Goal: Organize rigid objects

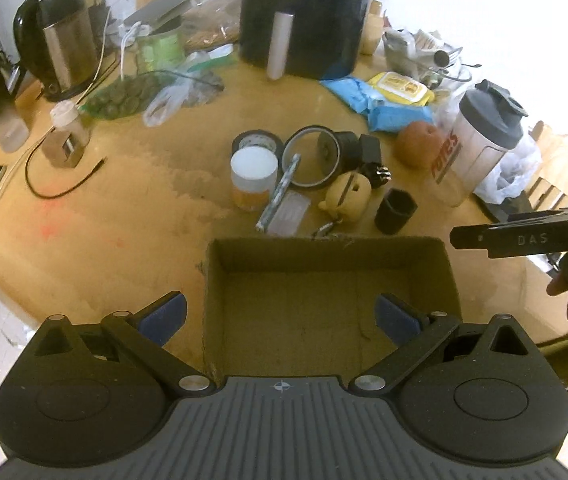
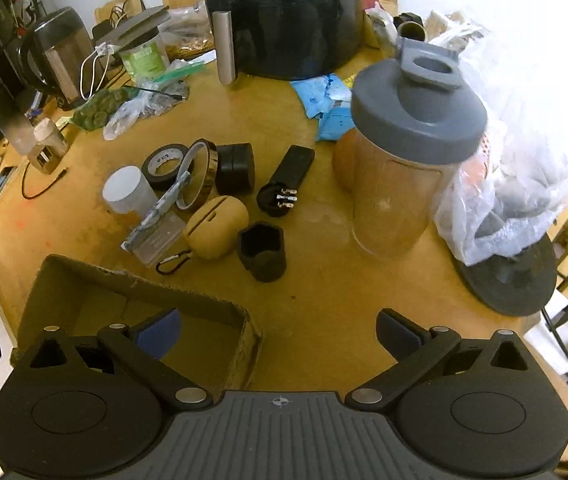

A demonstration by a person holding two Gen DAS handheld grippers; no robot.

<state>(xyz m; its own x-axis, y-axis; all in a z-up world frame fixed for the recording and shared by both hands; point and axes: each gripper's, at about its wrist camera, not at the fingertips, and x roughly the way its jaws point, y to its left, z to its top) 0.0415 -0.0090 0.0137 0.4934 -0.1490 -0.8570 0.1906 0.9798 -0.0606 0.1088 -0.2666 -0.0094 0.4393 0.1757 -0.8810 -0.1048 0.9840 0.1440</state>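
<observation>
Rigid objects (image 1: 303,172) sit clustered mid-bench, none yet in the empty cardboard box (image 1: 329,300); both tongs (image 1: 282,312) (image 2: 280,330) gape apart.

A worn wooden table (image 1: 132,208) carries an open cardboard box (image 1: 449,276) at its near edge, tape rolls (image 1: 258,142) mid-table, a shaker bottle (image 2: 407,160) toward the right edge, and an air fryer (image 1: 303,16) along the far edge.

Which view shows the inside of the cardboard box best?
The left wrist view: the cardboard box sits centred below the camera, its whole floor visible and bare. The right wrist view shows only the box's far corner, mostly hidden behind the right gripper.
</observation>
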